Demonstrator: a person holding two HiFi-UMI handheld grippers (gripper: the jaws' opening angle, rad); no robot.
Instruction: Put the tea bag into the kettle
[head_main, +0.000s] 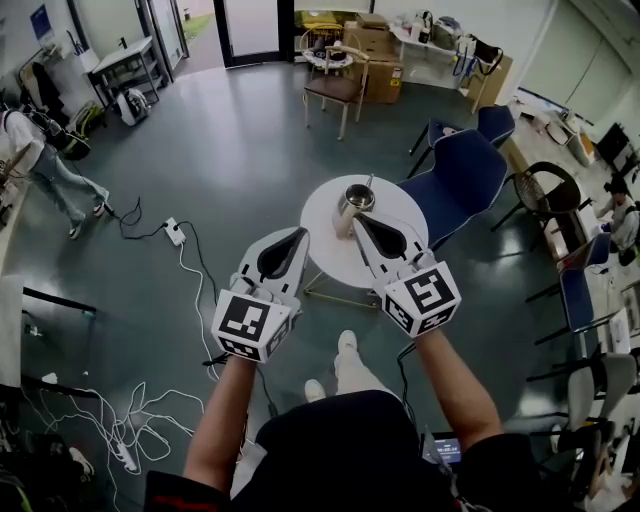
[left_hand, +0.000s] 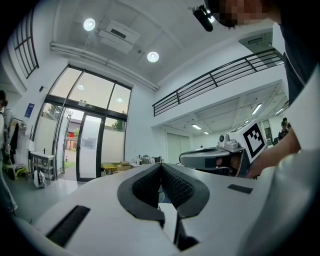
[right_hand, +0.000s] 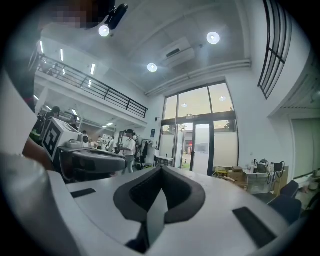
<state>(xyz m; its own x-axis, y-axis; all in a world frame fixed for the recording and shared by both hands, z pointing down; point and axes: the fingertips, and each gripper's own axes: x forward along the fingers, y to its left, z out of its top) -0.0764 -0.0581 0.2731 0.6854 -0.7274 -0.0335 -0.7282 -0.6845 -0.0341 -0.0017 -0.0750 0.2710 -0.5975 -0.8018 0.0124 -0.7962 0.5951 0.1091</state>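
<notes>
A metal kettle (head_main: 355, 198) with an open top stands on a small round white table (head_main: 325, 252). My right gripper (head_main: 358, 218) is just on the near side of the kettle, over the table. Its jaws are shut, and the right gripper view shows a thin flat grey piece (right_hand: 152, 212) pinched between them, which looks like the tea bag. My left gripper (head_main: 300, 232) hovers at the table's left edge. It is shut, and the left gripper view shows its pads (left_hand: 150, 186) meeting with nothing between them. Both gripper views look out across the room and show neither kettle nor table.
Blue chairs (head_main: 462, 175) stand behind and to the right of the table, and a wooden chair (head_main: 338, 88) stands farther back. A power strip and white cables (head_main: 178, 238) lie on the floor to the left. A person (head_main: 45, 165) walks at the far left.
</notes>
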